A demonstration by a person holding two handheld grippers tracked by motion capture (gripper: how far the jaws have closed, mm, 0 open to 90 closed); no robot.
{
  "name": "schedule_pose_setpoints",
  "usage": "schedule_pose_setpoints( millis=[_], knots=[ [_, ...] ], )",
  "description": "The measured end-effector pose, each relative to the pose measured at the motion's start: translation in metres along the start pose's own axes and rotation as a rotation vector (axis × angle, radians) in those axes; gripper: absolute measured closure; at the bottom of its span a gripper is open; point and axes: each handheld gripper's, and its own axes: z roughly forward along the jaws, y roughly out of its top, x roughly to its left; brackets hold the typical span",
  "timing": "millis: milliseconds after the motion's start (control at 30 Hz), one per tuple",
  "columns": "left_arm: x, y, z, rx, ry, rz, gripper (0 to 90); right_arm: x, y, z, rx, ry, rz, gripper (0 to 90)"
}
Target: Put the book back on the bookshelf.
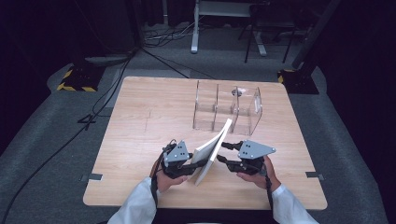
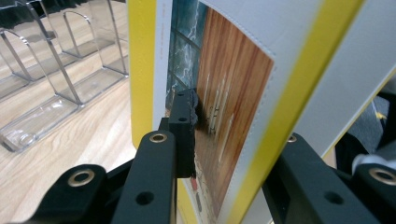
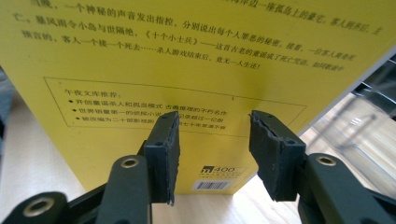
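A yellow-covered book (image 1: pixel 212 151) stands tilted on its lower edge on the wooden table (image 1: pixel 149 116), near the front. My left gripper (image 1: pixel 198 165) is shut on the book: in the left gripper view one pad presses the pictured front cover (image 2: pixel 233 93) and the other jaw sits behind the pages, around my left gripper (image 2: pixel 238 126). My right gripper (image 1: pixel 223 153) is on the book's other side. In the right gripper view it (image 3: pixel 212 126) stands open, its tips close to the yellow back cover (image 3: pixel 187 56) with printed text, and nothing lies between them.
A clear acrylic rack (image 1: pixel 227 109) with several upright dividers stands behind the book, towards the table's back right; it is also in the left gripper view (image 2: pixel 56 79). Bare wood lies left of the rack. Cables and stand feet are on the floor beyond.
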Motion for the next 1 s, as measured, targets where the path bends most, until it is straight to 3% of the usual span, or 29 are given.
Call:
schedule_pose_setpoints(
  millis=[167,233,367,567,667,700,800,1000],
  knots=[
    [0.006,-0.002,0.001,0.001,-0.007,-0.023,67.2,-0.007,-0.001,0.004,-0.004,-0.014,0.030,52.0],
    [0.005,-0.004,-0.002,0.027,-0.040,-0.029,60.9,-0.006,-0.001,0.005,-0.003,-0.013,0.030,52.9],
    [-0.003,-0.009,-0.012,0.062,-0.067,-0.002,55.2,-0.003,0.000,0.006,0.004,-0.007,0.017,52.8],
    [-0.014,-0.016,-0.022,0.078,-0.098,-0.027,41.7,0.003,0.001,0.009,0.005,0.018,0.004,51.5],
    [-0.025,-0.019,-0.015,0.119,-0.089,0.008,43.2,0.008,0.001,0.012,0.011,0.030,-0.006,51.4],
    [-0.028,-0.019,-0.013,0.126,-0.068,0.025,43.0,0.009,0.000,0.013,0.015,0.035,-0.010,51.4],
    [-0.031,-0.021,-0.009,0.105,-0.046,-0.003,47.0,0.012,-0.001,0.013,0.022,0.034,-0.015,51.3],
    [-0.038,-0.023,0.002,0.110,-0.010,-0.005,55.3,0.009,-0.006,0.006,0.020,0.040,0.021,50.5]
  ],
)
